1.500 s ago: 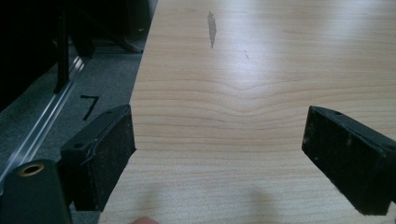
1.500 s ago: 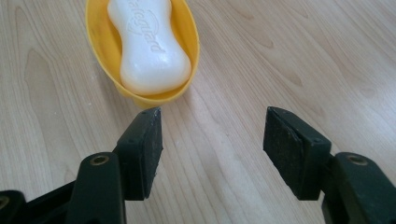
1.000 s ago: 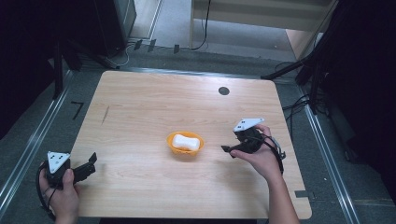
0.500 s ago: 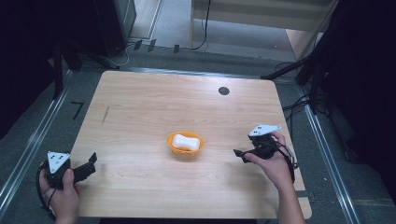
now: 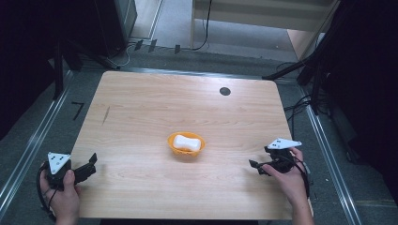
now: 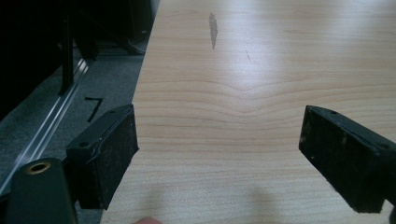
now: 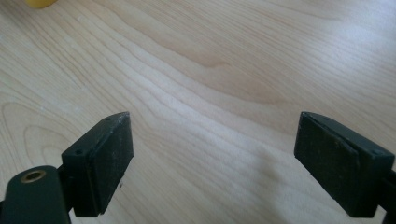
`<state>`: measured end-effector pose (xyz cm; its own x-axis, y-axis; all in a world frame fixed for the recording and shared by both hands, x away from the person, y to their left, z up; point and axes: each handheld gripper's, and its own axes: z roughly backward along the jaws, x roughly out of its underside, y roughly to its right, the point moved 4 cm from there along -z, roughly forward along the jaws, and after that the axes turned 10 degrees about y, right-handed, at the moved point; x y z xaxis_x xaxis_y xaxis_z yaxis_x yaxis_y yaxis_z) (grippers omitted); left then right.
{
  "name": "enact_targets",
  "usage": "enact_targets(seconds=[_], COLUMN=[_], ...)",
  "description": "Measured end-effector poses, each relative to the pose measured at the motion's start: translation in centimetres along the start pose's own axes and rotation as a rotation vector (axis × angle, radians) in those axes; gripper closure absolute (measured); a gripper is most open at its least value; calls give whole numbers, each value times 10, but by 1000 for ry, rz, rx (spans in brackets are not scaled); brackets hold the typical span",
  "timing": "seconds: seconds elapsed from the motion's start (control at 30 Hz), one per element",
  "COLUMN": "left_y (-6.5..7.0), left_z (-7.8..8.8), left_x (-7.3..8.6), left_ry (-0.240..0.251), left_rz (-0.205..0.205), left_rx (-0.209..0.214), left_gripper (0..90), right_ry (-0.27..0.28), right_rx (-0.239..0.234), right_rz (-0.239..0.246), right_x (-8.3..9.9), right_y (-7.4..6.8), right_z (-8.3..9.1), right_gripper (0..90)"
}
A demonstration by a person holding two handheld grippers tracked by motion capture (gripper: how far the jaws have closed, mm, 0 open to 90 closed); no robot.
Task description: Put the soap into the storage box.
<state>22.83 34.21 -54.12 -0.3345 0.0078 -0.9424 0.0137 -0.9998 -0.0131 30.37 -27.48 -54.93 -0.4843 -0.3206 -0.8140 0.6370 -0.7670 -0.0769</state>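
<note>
Soap (image 5: pixel 186 142) sits in bowl (image 5: pixel 174 149), placing looks done; right gripper (image 5: pixel 255 166) spread, empty, jaws just opened; left gripper (image 5: pixel 91 164) spread, idle; next: park hands

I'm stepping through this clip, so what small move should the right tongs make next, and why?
Probably rest by the table's near right edge. The right tongs, whose jaws have just been opening, hold nothing, and the white piece already lies in the orange bowl mid-table.

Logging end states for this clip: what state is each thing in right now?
Orange plastic bowl: upright mid-table, holding the soap.
White bone-shaped soap bar: lying in the bowl.
Left gripper: open, empty, at the table's left edge.
Right gripper: open, empty, jaws just opened further.
</note>
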Motion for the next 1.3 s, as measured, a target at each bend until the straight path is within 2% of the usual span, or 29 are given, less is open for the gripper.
enact_targets(seconds=[0.47,1.3], left_y=[0,2], left_z=[0,1], left_x=[0,0], left_ry=[3,6], left_rz=[-2,-10], left_rx=[-3,-3], left_gripper=[130,133], right_ry=[26,95], right_rx=[52,126], right_rz=[-64,-147], right_x=[37,80], right_y=[13,29], right_z=[22,73], right_gripper=[111,101])
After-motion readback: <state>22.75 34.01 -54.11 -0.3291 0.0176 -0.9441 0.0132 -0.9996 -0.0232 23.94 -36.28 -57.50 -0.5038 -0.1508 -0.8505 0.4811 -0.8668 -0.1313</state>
